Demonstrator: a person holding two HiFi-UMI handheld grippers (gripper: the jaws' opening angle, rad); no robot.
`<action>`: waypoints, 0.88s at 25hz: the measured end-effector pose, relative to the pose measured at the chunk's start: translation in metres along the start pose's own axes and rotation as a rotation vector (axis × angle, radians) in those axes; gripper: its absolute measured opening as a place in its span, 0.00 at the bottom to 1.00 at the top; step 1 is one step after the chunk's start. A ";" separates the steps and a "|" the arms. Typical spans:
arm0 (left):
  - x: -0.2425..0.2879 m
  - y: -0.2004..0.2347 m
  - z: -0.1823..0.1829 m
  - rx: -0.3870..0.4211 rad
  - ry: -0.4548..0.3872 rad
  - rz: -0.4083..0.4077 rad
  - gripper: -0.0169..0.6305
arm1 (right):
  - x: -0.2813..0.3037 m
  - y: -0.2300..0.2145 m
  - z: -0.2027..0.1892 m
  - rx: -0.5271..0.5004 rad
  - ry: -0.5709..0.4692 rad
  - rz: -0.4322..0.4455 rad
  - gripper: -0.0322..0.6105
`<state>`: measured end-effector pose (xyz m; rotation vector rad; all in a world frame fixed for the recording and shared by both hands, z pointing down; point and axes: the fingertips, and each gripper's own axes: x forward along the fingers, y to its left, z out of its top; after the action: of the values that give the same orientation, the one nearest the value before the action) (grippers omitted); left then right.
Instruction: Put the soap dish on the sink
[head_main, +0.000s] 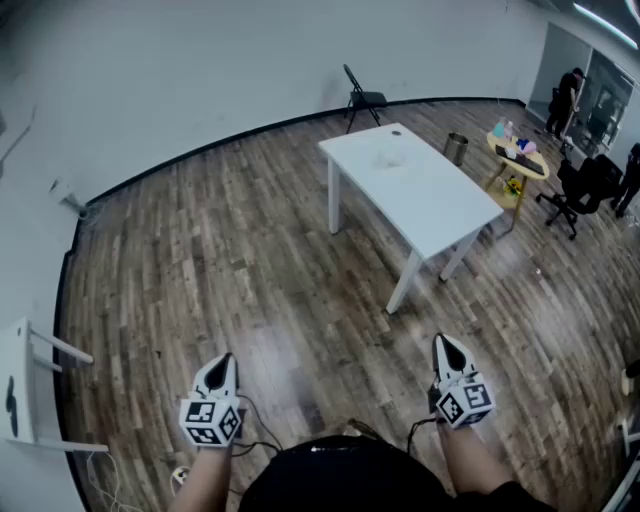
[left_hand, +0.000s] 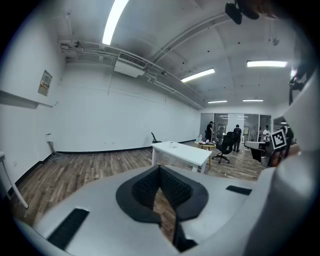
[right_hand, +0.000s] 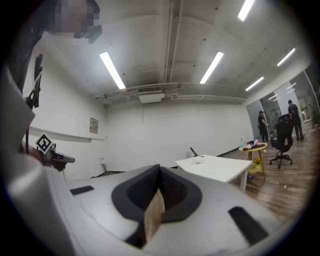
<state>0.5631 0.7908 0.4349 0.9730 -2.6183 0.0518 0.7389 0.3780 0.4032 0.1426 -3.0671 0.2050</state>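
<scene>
No soap dish or sink can be made out with certainty. A small pale thing (head_main: 388, 158) lies on the white table (head_main: 420, 195), too small to identify. My left gripper (head_main: 222, 362) and right gripper (head_main: 445, 346) are held low in the head view, over the wooden floor and well short of the table. Both point toward it. In the left gripper view the left gripper (left_hand: 160, 169) has its dark pads meeting at the tips with nothing between them. The right gripper (right_hand: 159, 170) looks the same in its own view, shut and empty.
A folding chair (head_main: 362, 98) stands by the far wall. Right of the table are a metal bin (head_main: 456, 148), a round yellow table (head_main: 518, 158) with bottles, and an office chair (head_main: 585, 185). People (head_main: 565, 100) stand at the far right. White furniture (head_main: 15, 385) and cables (head_main: 110, 480) are at the left.
</scene>
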 end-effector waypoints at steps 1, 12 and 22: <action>0.001 -0.003 -0.001 0.002 0.005 -0.003 0.01 | 0.001 -0.001 0.001 0.008 -0.006 -0.002 0.06; 0.004 -0.007 -0.004 -0.014 0.014 0.003 0.01 | 0.004 0.009 0.001 0.012 -0.014 0.044 0.06; 0.014 -0.019 -0.004 -0.019 0.016 -0.012 0.01 | 0.000 0.002 -0.008 0.012 -0.009 0.018 0.06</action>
<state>0.5665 0.7680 0.4416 0.9780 -2.5937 0.0316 0.7389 0.3814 0.4108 0.1176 -3.0774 0.2247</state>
